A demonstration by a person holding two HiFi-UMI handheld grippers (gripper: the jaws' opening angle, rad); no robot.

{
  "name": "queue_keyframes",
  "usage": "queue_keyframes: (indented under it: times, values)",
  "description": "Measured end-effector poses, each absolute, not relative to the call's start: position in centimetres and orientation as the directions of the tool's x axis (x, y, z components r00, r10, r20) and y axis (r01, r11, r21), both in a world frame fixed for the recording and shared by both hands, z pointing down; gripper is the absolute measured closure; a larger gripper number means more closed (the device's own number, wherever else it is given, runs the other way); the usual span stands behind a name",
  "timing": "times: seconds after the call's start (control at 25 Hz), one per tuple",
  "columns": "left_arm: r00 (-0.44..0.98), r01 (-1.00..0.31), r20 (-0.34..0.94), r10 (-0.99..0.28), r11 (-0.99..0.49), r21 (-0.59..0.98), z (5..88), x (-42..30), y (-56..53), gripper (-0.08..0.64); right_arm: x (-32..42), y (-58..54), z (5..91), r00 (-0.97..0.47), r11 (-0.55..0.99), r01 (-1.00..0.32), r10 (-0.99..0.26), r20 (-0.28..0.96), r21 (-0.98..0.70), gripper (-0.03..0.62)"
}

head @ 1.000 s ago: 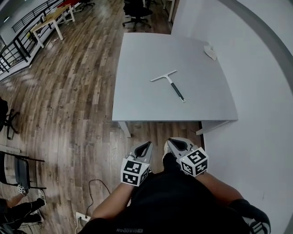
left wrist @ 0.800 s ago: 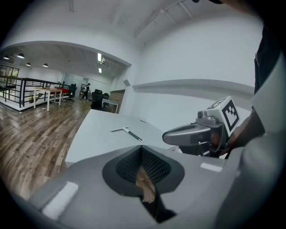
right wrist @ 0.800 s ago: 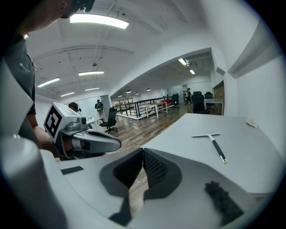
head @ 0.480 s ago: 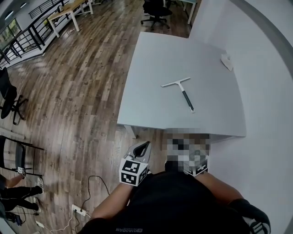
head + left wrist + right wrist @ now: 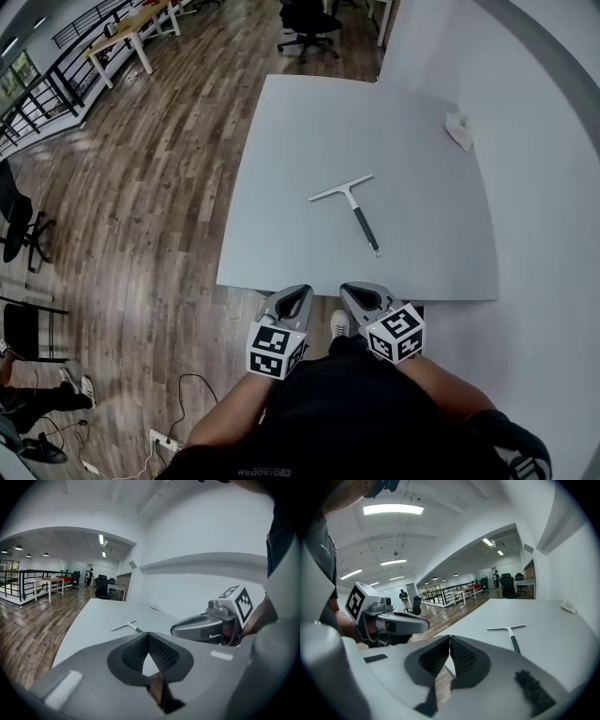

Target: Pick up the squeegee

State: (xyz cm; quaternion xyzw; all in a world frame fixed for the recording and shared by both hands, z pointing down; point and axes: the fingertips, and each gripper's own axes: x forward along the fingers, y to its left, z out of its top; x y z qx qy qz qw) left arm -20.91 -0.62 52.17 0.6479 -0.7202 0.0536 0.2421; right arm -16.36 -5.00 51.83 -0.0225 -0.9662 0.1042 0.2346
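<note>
Head view: squeegee [image 5: 352, 202] flat, middle of table [image 5: 281, 141], handle [image 5: 366, 228] toward near edge. Left gripper view: my left gripper [image 5: 148, 637] pressed together, empty. Right gripper view: right gripper [image 5: 450, 640] same. Looks light, stiff; I'd pinch dark handle, probably grippier.

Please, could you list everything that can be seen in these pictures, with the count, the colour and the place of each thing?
table: one, grey, centre of the head view
squeegee: one, pale blade and dark handle, lying on the table, handle toward the person
crumpled cloth: one, white, far right part of the table
office chair: one, black, beyond the table's far edge
wooden desk: one, light top with white legs, far left
floor: brown wood planks, left of the table
power strip: one, white, on the floor at lower left
left gripper: one, grey with a black-and-white marker cube, before the table's near edge, shut, empty
right gripper: one, same colours, beside the left gripper, shut, empty
</note>
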Motion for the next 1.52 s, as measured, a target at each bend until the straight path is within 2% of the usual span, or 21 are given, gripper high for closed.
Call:
queue_keyframes:
  times: [0.36,0.6,0.96,1.24,1.52]
  values:
    - [-0.074,-0.960,0.485,-0.871,0.194,0.202,52.5,-20.7,-7.9,0.552,-15.5,-13.2,52.3,-0.892,0.961,-0.025,0.103,0.440,-0.277,0.586]
    - [-0.125,-0.962,0.551,-0.825,0.236,0.136,54.3,-20.6,-11.3,0.552,-15.5,-17.7,53.2,-0.901,0.958,0.007,0.131,0.414,-0.288,0.586]
    - [-0.166,-0.957,0.601,-0.782,0.275,0.094,54.3,-21.8,-12.8,0.552,-17.3,-21.0,56.4,-0.887,0.946,0.004,0.153,0.435,-0.325,0.586]
    - [-0.129,-0.962,0.630,-0.766,0.250,0.107,56.9,-23.7,-13.9,0.552,-19.8,-22.3,58.2,-0.872,0.957,-0.004,0.139,0.470,-0.290,0.586]
    - [-0.049,-0.977,0.649,-0.759,0.172,0.127,59.7,-26.1,-16.3,0.552,-21.8,-24.1,60.1,-0.841,0.962,-0.085,0.070,0.537,-0.259,0.586]
